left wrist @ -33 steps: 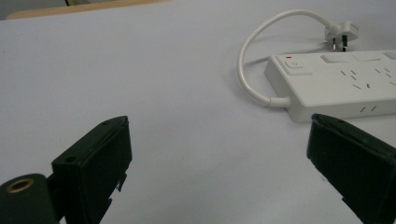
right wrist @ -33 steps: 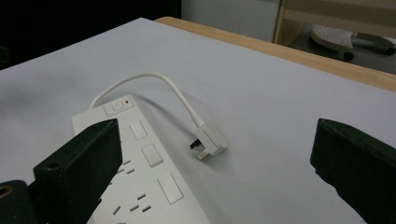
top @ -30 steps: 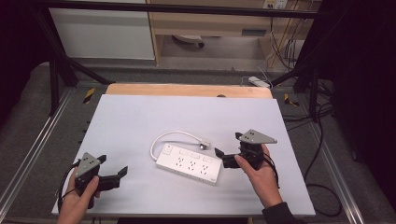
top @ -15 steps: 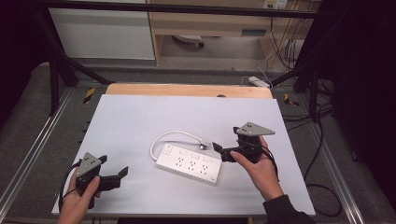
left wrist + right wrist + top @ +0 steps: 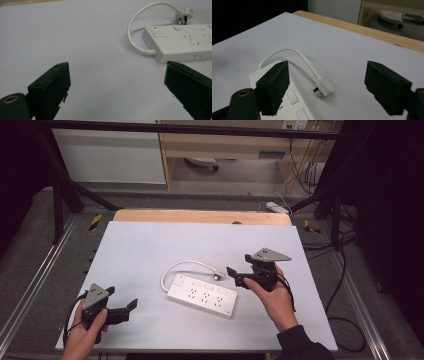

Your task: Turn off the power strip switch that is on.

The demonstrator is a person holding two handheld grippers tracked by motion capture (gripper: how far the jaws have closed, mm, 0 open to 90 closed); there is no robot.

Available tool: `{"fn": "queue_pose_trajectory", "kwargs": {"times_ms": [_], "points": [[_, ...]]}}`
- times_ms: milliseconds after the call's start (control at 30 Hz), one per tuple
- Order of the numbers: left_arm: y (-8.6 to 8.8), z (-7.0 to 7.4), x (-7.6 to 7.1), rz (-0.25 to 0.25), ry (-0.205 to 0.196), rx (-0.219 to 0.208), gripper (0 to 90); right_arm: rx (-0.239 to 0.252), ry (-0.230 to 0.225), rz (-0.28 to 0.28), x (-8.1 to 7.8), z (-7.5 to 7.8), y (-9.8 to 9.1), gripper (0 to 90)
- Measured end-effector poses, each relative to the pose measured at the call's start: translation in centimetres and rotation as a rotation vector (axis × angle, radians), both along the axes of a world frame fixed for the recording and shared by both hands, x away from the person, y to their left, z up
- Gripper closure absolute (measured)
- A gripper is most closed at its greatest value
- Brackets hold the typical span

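From the high view, the white oblong plastic power strip [image 5: 202, 294] lies mid-counter [image 5: 150, 250], its long axis slanting from upper left to lower right; its white plug [image 5: 218, 271] rests just behind it, near the right hand-held gripper [image 5: 234, 276], which is by far the nearer one. The left hand-held gripper [image 5: 129, 307] waits well apart, released. In the left gripper view, the strip [image 5: 182, 41] sits ahead to the right, nothing between. In the right gripper view, the plug [image 5: 323, 87] lies ahead between jaws that have just been closing, not yet touching; the curved white cord [image 5: 287, 51] loops beyond.
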State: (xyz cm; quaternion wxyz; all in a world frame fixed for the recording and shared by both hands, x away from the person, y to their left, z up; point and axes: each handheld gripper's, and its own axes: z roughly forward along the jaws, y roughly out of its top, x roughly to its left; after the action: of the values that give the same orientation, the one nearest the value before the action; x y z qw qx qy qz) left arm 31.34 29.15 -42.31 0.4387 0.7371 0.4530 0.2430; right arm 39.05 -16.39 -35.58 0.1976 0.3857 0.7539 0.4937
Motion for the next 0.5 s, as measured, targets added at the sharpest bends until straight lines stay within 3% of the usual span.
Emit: {"fn": "queue_pose_trajectory", "kwargs": {"times_ms": [167,267,300,333,500], "points": [[0.0,0.0,0.0,0.0,-0.004,0.0,6.5,0.006,-0.012,0.005,0.2,0.0,0.2,36.1],[0.0,0.1,0.0,-0.002,-0.004,0.0,6.5,-0.02,-0.026,0.015,0.3,0.1,0.7,51.1],[0.0,0.0,0.0,-0.003,-0.003,-0.001,6.5,-0.02,-0.026,0.015,0.3,0.1,0.7,51.1],[-0.1,0.0,0.0,-0.004,-0.003,-0.001,6.5,-0.03,-0.037,0.02,0.4,0.1,1.0,58.6],[-0.1,0.0,-0.1,-0.008,-0.004,0.002,6.5,-0.038,-0.057,0.05,0.6,0.1,1.8,76.4]]}}
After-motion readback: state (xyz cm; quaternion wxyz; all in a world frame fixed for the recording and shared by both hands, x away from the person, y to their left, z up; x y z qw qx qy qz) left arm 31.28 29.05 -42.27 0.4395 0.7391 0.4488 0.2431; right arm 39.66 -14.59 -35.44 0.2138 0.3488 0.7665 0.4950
